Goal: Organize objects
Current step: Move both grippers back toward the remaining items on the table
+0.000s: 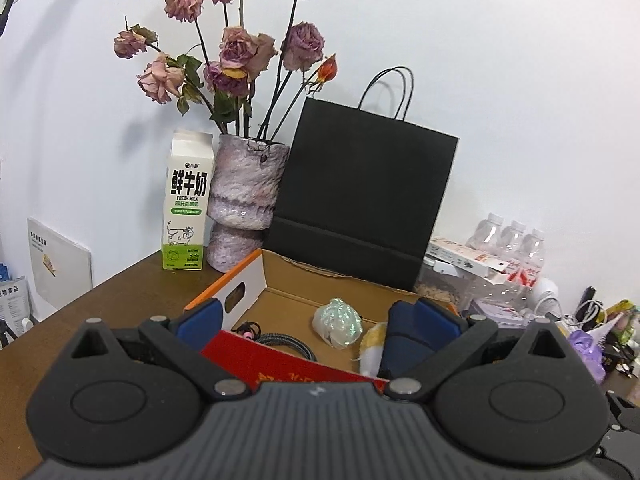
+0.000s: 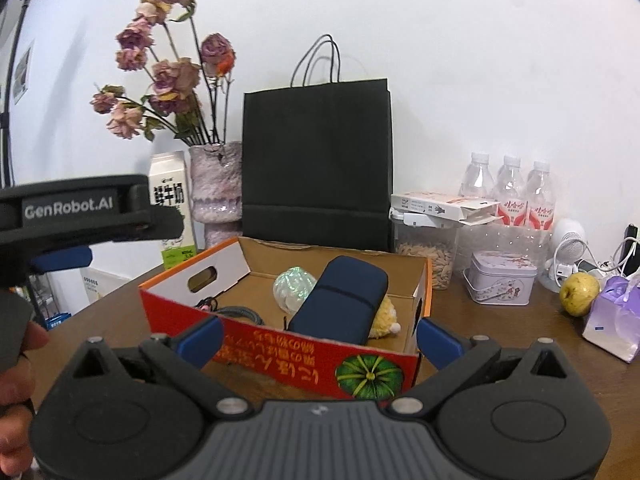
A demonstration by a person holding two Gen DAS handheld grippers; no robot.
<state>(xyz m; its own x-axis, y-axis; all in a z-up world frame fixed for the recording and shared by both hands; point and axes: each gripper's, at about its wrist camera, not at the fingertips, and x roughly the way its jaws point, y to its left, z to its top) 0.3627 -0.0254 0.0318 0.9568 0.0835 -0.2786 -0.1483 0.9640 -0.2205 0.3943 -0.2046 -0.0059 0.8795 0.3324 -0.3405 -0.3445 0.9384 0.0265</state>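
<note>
- A brown wooden table (image 2: 120,312) stands against a white wall (image 2: 480,60); at the back are a vase of dried roses (image 2: 218,196), a milk carton (image 1: 186,208) and a black paper bag (image 2: 318,160).
- An open cardboard box (image 2: 280,344), red-fronted with a pumpkin picture, sits mid-table. Inside lie a navy case (image 2: 340,300), tilted and resting on a yellow plush toy (image 2: 386,316), an iridescent ball (image 2: 294,286) and a dark braided cable (image 2: 240,314).
- The left gripper (image 1: 320,320) hangs just above the box's near edge, its blue pads spread wide and empty; the right pad shows directly in front of the navy case (image 1: 404,336), and whether they touch cannot be told.
- The right gripper (image 2: 320,340) is level before the box's front wall, jaws wide apart, holding nothing.
- Only the right wrist view shows the other gripper's body from the side, marked "GenRobot.AI", with a person's hand (image 2: 16,400) at the left edge. It also shows a lavender tin (image 2: 502,280), a yellow apple (image 2: 579,288), a jar of seeds (image 2: 424,256) and a purple gift box (image 2: 612,320) to the right of the box.
- Both views show three water bottles (image 2: 508,188) at the back right.
</note>
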